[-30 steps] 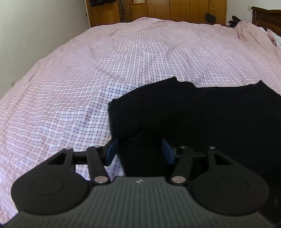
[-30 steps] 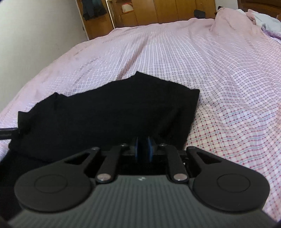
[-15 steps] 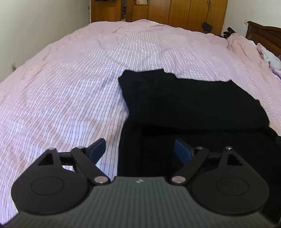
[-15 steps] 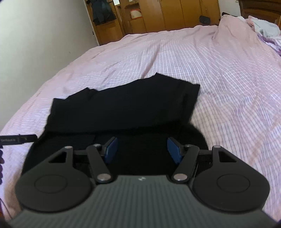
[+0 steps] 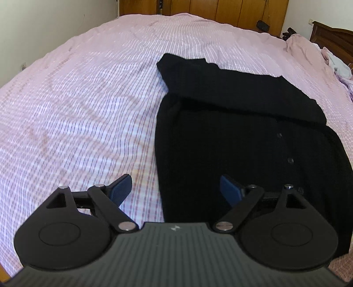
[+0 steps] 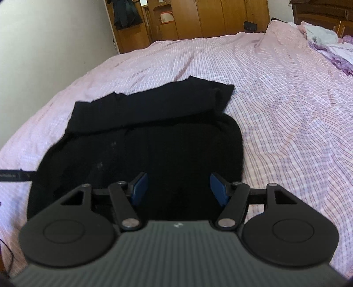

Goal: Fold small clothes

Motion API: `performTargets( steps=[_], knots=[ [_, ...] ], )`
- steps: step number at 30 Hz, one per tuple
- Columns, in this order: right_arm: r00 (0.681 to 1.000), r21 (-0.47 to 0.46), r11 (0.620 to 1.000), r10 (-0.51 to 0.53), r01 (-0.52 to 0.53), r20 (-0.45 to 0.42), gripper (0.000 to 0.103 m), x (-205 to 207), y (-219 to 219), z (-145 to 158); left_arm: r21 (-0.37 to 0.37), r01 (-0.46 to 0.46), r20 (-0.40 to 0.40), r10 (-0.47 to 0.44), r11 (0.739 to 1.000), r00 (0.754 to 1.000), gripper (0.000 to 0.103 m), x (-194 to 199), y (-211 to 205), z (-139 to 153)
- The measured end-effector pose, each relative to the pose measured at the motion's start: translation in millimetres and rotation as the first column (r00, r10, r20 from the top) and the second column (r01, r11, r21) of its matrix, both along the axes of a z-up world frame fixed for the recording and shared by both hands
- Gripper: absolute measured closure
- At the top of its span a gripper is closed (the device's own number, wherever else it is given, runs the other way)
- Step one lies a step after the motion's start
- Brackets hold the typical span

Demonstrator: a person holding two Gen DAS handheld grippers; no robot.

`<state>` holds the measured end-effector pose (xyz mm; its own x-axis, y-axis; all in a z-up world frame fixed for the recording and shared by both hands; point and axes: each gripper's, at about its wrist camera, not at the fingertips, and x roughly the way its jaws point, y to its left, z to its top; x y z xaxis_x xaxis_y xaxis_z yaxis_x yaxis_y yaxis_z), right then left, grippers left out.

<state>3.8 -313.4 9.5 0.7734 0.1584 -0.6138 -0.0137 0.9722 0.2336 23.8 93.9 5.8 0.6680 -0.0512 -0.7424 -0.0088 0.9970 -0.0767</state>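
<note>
Claws, left [image 5: 175,189] and right [image 6: 179,187], both gape wide and empty over black garment [image 5: 242,143] folded on bed [image 5: 88,99].

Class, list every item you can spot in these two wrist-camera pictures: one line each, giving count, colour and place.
black knitted garment: one, black, lying partly folded on the bed, far part doubled over the near part.
pink checked bedsheet: one, pink and white, covering the bed.
wooden wardrobe: one, brown, behind the bed.
dark hanging clothes: some, dark, by the wardrobe.
crumpled light clothes: a pile, white and purple, far right corner of the bed.
left gripper: one, black with blue fingers, open, above the garment's left edge.
right gripper: one, black with blue fingers, open, above the garment.
</note>
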Motion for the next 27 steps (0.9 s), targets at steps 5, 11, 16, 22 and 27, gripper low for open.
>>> performTargets(
  steps=[5, 11, 16, 22, 27],
  knots=[
    [1.0, 0.001, 1.0, -0.018, 0.018, -0.025, 0.039, -14, -6, -7, 0.009, 0.033, -0.033, -0.032, 0.999, 0.999, 0.013, -11, -2, -9],
    [0.996, 0.036, 0.998, -0.048, 0.051, -0.074, 0.039, -29, -14, -12, 0.019, 0.069, -0.059, -0.068, 0.997, 0.996, 0.013, -26, -7, -20],
    [0.99, 0.047, 0.997, -0.058, 0.064, -0.125, 0.039, -36, -18, -25, 0.063, 0.103, -0.048, -0.1, 0.993, 0.994, 0.013, -37, -17, -25],
    [0.987, 0.056, 0.997, -0.049, 0.059, -0.152, 0.039, -43, -17, -35, 0.062, 0.148, -0.034, -0.146, 0.987, 0.989, 0.013, -48, -25, -26],
    [0.985, 0.066, 0.997, -0.034, 0.045, -0.17, 0.038, -44, -15, -40, 0.053, 0.154, -0.025, -0.153, 0.987, 0.988, 0.014, -55, -28, -30]
  ],
)
